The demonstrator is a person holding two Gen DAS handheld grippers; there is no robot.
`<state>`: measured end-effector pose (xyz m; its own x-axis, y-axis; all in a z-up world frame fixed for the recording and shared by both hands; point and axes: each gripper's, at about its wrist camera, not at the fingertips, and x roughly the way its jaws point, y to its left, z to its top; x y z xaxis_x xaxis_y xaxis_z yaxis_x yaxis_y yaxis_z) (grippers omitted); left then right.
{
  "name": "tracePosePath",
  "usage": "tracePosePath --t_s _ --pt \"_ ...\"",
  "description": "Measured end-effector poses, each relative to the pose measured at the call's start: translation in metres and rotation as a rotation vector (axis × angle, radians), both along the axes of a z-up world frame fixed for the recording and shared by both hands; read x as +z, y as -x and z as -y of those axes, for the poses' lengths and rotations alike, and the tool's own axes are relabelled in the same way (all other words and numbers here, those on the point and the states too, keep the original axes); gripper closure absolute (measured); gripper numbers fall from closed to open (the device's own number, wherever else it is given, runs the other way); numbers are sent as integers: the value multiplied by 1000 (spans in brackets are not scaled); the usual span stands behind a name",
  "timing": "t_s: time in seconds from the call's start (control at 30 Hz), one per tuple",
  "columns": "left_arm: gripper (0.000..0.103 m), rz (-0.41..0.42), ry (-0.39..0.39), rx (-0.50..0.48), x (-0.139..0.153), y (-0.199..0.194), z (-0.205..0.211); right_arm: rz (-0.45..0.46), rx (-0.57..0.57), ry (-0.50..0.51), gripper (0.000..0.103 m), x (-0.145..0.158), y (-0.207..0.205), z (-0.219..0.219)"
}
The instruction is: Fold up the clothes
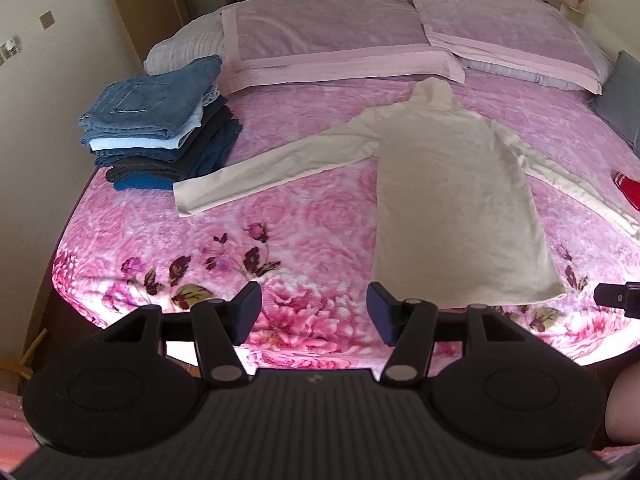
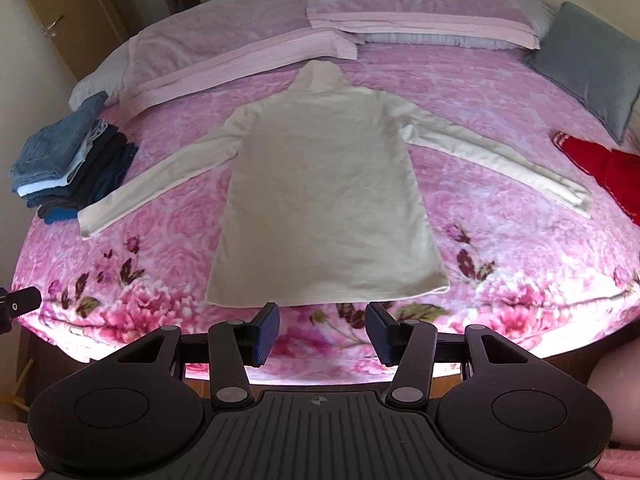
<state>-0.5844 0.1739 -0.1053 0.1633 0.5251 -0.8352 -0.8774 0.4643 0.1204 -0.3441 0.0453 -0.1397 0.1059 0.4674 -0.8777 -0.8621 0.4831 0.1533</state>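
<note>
Cream turtleneck lies flat mid-bed, sleeves spread, ready for folding; your left gripper & right gripper hover w/ jaws wide, empty, near its hem

Black ribbed grippers – left, right – w/ blue pads, silver pivots.

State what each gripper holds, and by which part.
Nothing is held. The left gripper and right gripper are both open, short of the hem of the cream top spread flat on the bed.
</note>
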Motion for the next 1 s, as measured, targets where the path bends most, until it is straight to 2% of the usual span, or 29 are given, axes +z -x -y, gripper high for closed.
tracePosePath --t_s 0.17,0.37,0.6,0.73,0.87,1.0 --pt "48 -6 2 30 -1 -14 -3 -6 26 3 52 -1 -15 -7" --pt "47 8 2 71 -5 -50 -3 4 52 10 52 0 -50 -17" --pt "46 118 32 200 -20 -88 -5 3 90 35 52 -9 -110 -25" --pt "46 201 54 317 -32 -87 -12 -10 109 40 52 -20 -141 -29" --pt "46 228 87 419 -46 -77 -18 -34 124 34 52 -38 -165 -34" --pt "46 218 101 474 -62 -67 -27 -43 110 2 52 -52 -177 -42"
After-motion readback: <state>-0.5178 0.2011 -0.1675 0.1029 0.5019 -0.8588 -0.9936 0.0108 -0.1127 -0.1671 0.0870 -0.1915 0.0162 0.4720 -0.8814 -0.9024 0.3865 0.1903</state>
